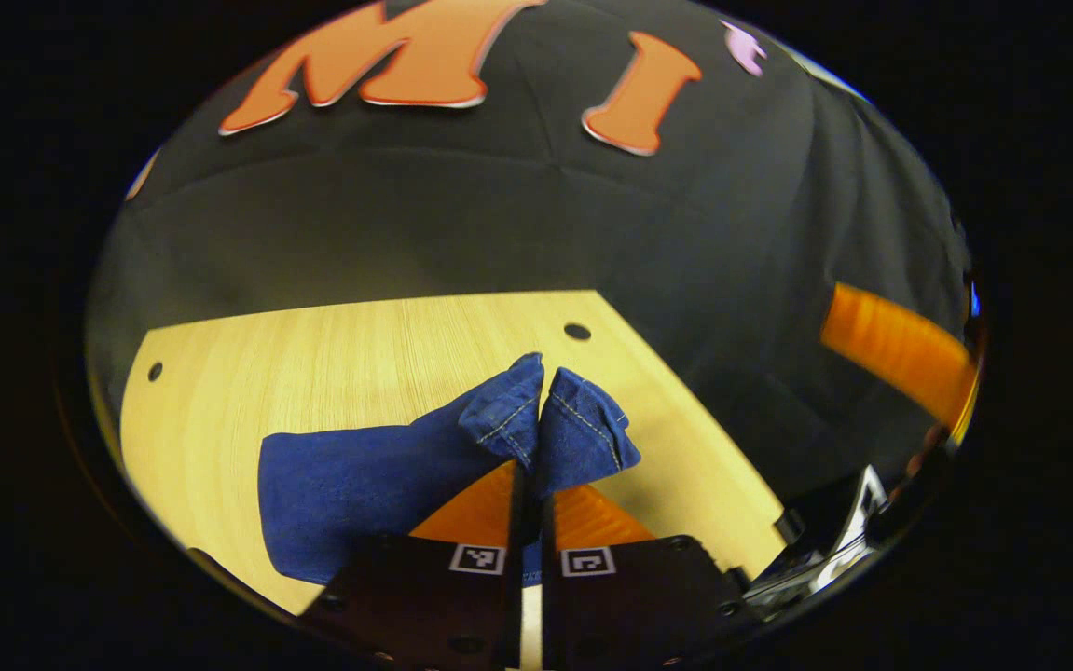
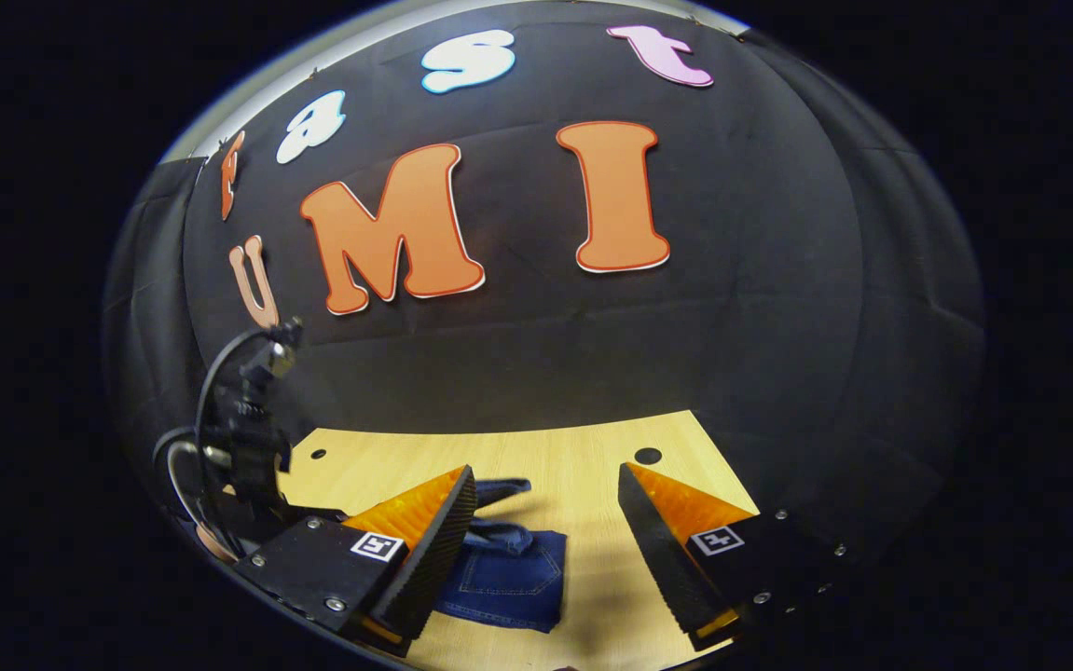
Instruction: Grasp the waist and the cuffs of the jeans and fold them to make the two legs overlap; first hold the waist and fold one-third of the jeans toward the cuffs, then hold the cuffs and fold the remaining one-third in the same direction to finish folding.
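The blue jeans lie on the light wooden table. In the left gripper view my left gripper is shut on the jeans' cuff end, which bunches up in two hemmed folds above the fingertips and is lifted off the table. The rest of the denim trails down to the left. In the right gripper view my right gripper stands open above the table, with the folded waist part of the jeans, back pocket up, lying below and between its fingers. The left gripper and its cable show at the far left.
Round holes mark the tabletop near its far edge. The table's right edge runs diagonally toward me. The other gripper's body sits low at the right in the left gripper view. Black cloth wall stands behind the table.
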Demonstrator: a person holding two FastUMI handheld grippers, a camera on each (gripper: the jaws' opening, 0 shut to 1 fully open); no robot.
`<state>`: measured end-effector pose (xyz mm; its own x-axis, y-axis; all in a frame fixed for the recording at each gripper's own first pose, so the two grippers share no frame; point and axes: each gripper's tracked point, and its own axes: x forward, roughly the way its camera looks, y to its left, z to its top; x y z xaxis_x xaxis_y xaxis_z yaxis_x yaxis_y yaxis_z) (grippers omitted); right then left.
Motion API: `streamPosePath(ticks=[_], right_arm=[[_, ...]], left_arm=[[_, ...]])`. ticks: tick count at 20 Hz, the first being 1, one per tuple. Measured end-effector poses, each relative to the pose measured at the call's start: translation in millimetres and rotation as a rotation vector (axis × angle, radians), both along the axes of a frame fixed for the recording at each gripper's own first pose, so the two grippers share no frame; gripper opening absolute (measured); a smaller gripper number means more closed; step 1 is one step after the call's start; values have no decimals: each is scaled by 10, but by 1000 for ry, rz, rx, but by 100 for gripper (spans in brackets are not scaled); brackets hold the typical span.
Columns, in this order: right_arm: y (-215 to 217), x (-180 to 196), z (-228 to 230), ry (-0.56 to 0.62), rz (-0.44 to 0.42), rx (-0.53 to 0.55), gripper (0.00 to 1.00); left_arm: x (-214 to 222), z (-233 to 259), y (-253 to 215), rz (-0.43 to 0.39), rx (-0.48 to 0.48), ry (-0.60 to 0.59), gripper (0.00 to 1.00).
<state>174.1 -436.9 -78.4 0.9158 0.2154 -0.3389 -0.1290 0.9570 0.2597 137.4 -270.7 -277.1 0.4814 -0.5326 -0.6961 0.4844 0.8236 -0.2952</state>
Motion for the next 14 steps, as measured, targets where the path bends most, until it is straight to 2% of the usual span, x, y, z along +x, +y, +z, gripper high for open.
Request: streamPosePath(ticks=[1,2,4,5,7,10,11,14], right_arm=[[-39,-7,-3,0,-9,1,96],[-63,-12,1,-6,-8,2,96],[-87,-12,45,-24,-12,-9,96],[-79,-9,69,-36,-13,-15,96],[-20,-6,179,-68,-10,-25,96],[112,-2,350,-129,3,-78,96],[178,-4,423,-150,18,-97,100],[386,-33,664,-223,44,-151,96]], left_arm=[[-93,-41,-42,-35,41,-13,15],[-156,-55,-59,-58,52,-32,15],[-248,99,-136,-81,4,-71,15],[-300,330,-111,-81,-34,-96,43],[-198,574,43,-51,-35,-175,100],[-28,1053,442,34,-44,-294,100],[25,1229,602,78,-59,-317,100],[174,1728,1172,233,-76,-427,100]])
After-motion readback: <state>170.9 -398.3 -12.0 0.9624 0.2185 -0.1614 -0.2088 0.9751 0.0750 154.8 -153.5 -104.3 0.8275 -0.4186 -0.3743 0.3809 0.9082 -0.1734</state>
